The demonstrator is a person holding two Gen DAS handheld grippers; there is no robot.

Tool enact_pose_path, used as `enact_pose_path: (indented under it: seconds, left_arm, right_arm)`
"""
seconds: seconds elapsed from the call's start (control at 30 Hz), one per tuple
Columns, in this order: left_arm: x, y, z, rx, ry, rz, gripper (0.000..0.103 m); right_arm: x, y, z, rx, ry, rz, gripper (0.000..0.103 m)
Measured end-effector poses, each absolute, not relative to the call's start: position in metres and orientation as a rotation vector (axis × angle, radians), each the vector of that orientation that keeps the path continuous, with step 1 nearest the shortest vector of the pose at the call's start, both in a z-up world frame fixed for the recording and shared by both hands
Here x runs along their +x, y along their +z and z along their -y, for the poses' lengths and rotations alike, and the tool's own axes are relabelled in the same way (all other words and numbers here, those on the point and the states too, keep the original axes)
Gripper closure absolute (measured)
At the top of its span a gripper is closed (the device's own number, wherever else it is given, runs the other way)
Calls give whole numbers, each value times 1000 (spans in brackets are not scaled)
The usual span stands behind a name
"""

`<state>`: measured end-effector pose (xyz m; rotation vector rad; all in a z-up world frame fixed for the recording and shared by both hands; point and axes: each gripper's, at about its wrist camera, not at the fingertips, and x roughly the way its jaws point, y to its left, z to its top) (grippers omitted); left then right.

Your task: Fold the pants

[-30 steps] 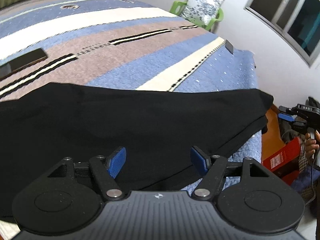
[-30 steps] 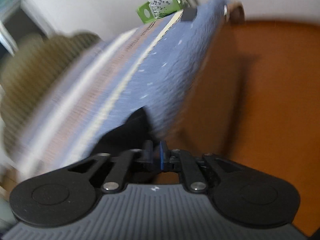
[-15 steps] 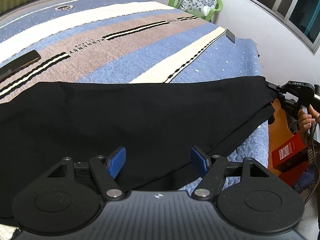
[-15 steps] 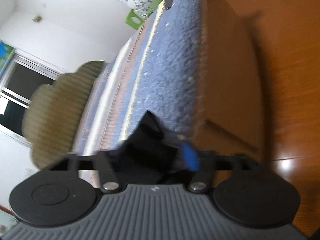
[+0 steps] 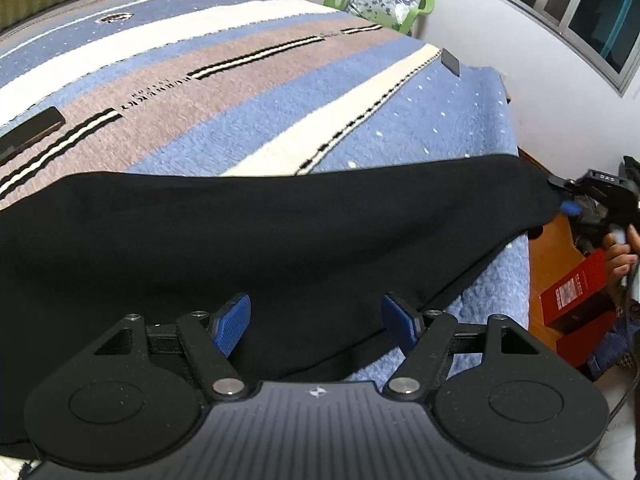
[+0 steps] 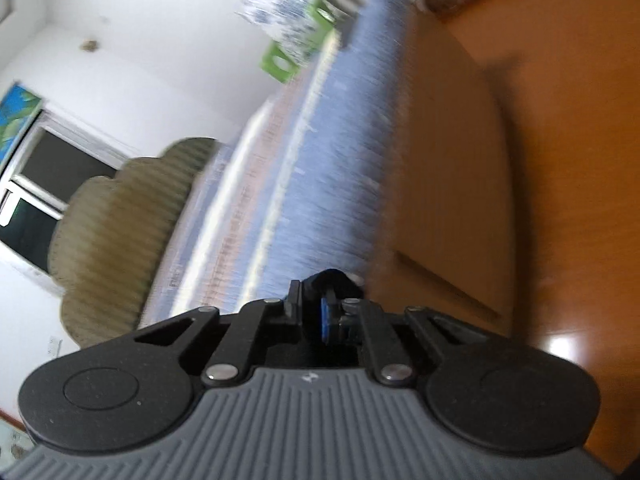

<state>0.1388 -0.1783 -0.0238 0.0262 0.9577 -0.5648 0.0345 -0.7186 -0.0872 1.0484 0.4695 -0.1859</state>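
Striped blanket (image 5: 248, 92) on the bed, black pants (image 5: 256, 240) stretched across its near side.

Right gripper (image 6: 310, 312) has its fingers pinched on a bit of black cloth at the far end; left gripper (image 5: 316, 322) hangs wide apart over the near hem. Soft, limp, light fabric, I'd say: best taken at corners or hems, or it sags.

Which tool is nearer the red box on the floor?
Right. The right tool, shut on the pants corner, hangs just above the red box; the left tool is open over the bed.
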Motion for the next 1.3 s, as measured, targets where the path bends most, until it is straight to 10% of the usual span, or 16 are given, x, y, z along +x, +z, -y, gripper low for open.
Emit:
enact_pose_path:
  seconds: [0.1,0.4,0.63,0.67,0.73,1.3]
  left_arm:
    - [137,-22,179,58,-551,-930,30]
    - [136,-26,182,45,-548,-961,30]
    - [136,-24,180,41,-538,-957,30]
    - [137,-24,179,42,-536,-955,30]
    - [138,-24,178,43,-533,-953,30]
    - [145,-17,159,-54,-507,-940,30]
  right_arm:
    - [31,-112,716,1122,-208,-484,42]
    - [13,-170,704,1427,-93,-360,38]
    - [44,-166,704,1481,-43,-325,42]
    - [45,-164,702,1475,-51,-330,48]
    - [44,-157,700,1443,-49,-308,94]
    - [82,52,649,812,178,-191,96]
